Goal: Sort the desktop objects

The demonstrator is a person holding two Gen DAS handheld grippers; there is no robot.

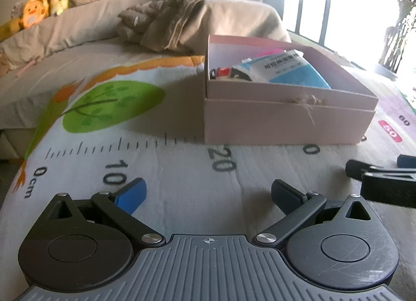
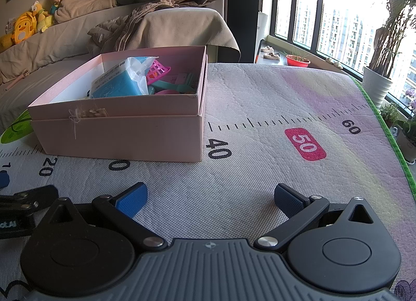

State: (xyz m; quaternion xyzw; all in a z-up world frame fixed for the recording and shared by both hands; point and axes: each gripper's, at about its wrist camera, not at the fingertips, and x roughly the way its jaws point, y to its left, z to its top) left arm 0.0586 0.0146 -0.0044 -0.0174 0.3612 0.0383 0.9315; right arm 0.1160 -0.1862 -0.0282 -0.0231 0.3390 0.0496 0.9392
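Meanwhile, one pink box (image 2: 122, 132), filled with toys, sits on the mat (image 2: 260, 108) at 11 o'clock; two grippers, left (image 1: 208, 193) and right (image 2: 210, 195), hover with fingers spread wide, holding nothing.

Left gripper (image 1: 208, 194) at 6 o'clock, jaws spread wide, nothing between them; blue pads faced inward. It hung low over a play mat (image 1: 182, 171) printed with a ruler scale, a green tree at 9 o'clock and a red "50" tag at 3 o'clock. Pink box (image 1: 280, 119) sat open on the mat between 12 and 2 o'clock, nested in its lid, a twine bow on the front wall. Inside it: a blue-and-white packet (image 1: 288, 72), something pink behind, small dark items at its left. Right gripper (image 1: 384, 179) entered at 3 o'clock; its state could not be told. Sofa with plush toys (image 1: 39, 12) at 10 o'clock, crumpled jacket (image 1: 179, 15) at 12.
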